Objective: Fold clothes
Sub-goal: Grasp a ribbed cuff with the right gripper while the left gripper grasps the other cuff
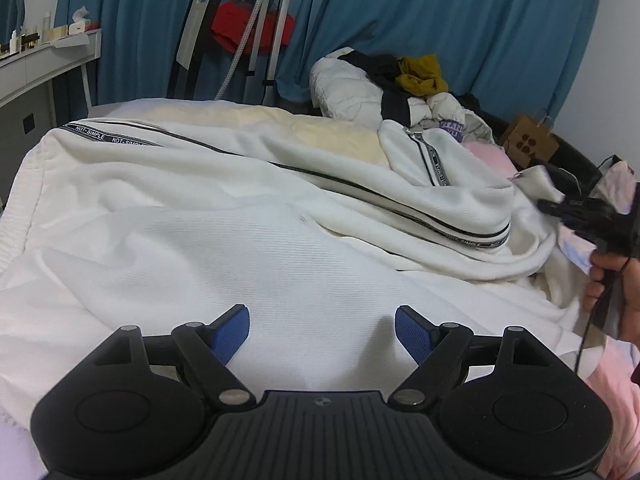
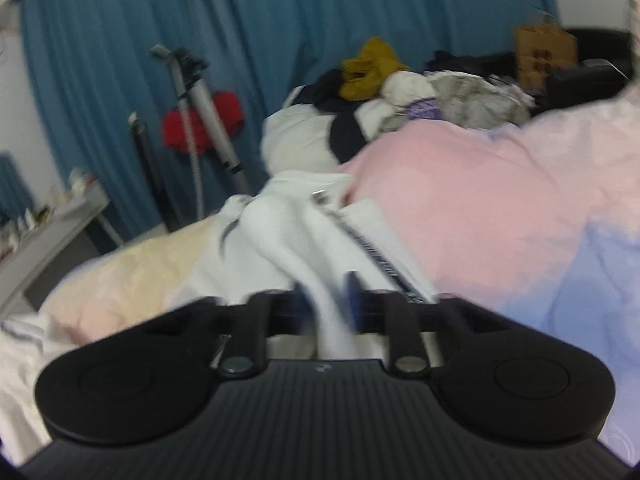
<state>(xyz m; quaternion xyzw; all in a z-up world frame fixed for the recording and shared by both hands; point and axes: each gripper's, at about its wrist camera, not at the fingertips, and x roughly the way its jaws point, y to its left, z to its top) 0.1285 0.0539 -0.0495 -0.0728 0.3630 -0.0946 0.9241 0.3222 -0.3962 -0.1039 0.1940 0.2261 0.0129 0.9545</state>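
Observation:
A white jacket (image 1: 224,232) with black-and-grey lettered zip tape lies spread over the bed. My left gripper (image 1: 322,330) is open just above its flat white front, blue pads apart and empty. My right gripper (image 2: 326,300) is shut on a fold of the white jacket (image 2: 296,232) near its zip edge; this view is blurred. In the left wrist view the right gripper (image 1: 554,204) shows at the right edge, held by a hand, with the jacket's bunched end by it.
Pink bedding (image 2: 480,200) lies right of the jacket. A pile of clothes (image 1: 384,80), white, black and mustard, sits at the bed's far end. A garment steamer (image 1: 272,20), red cloth, a chair and a white desk (image 1: 44,64) stand before blue curtains. A brown paper bag (image 1: 530,140) is far right.

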